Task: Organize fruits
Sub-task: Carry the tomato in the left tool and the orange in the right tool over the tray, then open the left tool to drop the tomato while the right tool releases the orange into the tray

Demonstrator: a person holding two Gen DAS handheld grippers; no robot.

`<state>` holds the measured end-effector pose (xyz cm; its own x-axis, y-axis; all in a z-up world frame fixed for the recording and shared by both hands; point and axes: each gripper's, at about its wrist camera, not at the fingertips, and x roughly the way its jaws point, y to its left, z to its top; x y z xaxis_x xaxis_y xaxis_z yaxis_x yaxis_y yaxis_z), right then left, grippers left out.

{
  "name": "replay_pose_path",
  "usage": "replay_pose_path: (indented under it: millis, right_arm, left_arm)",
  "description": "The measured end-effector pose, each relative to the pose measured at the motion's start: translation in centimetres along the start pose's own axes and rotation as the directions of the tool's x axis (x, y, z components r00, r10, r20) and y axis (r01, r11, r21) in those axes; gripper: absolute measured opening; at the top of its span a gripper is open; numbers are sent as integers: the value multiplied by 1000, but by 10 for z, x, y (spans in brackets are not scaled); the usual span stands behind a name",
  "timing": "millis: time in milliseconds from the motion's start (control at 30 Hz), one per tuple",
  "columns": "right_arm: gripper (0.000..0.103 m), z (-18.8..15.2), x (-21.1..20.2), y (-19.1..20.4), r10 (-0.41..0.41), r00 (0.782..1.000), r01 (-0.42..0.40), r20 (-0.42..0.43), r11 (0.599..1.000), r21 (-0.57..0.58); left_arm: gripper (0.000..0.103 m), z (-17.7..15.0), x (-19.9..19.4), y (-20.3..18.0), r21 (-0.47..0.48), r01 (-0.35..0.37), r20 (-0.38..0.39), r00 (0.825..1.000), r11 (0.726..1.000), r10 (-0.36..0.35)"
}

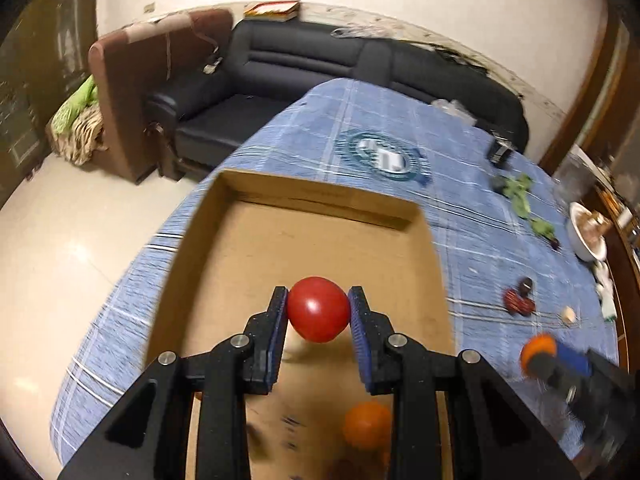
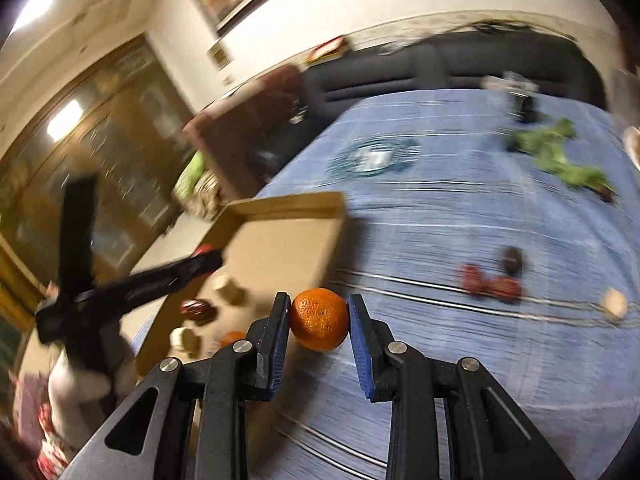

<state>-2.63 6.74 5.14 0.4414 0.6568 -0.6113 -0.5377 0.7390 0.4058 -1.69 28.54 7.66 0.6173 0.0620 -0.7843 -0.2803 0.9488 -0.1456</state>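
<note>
A blue checked tablecloth is covering the table, a dark sofa sitting behind. In the left wrist view, the left gripper is clamping a glossy red tomato over the cardboard box — probably for dropping in. In the right wrist view, the right gripper is pinching a dimpled orange beside that box — likely following.

Blue-clothed table, cardboard tray, dates (blurred), greens
</note>
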Motion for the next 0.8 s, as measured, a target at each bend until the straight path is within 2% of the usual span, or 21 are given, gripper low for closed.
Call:
replay_pose_path:
  millis: [167, 400, 633, 700, 767, 800]
  right_arm:
    - [33, 3, 47, 41, -3, 997, -4, -71, 996, -93]
    - [33, 1, 99, 52, -54, 988, 32, -146, 989, -148]
    - [34, -2, 109, 57, -79, 985, 54, -153, 985, -165]
    - [34, -1, 110, 56, -80, 986, 56, -145, 985, -161]
    - [34, -1, 111, 54, -78, 986, 55, -150, 987, -152]
    - [34, -1, 110, 55, -81, 985, 59, -151, 987, -149]
  left_arm:
    - [29, 17, 25, 29, -43, -21, -53, 998, 999, 19]
    - [29, 17, 56, 42, -70, -20, -148, 989, 997, 10]
    - [30, 15, 61, 42, -69, 5, -155, 988, 998, -15]
    - [33, 15, 59, 42, -73, 9, -152, 988, 997, -20]
    - [46, 14, 53, 42, -79, 14, -147, 989, 997, -25]
    - [48, 15, 51, 41, -80, 17, -144, 989, 997, -28]
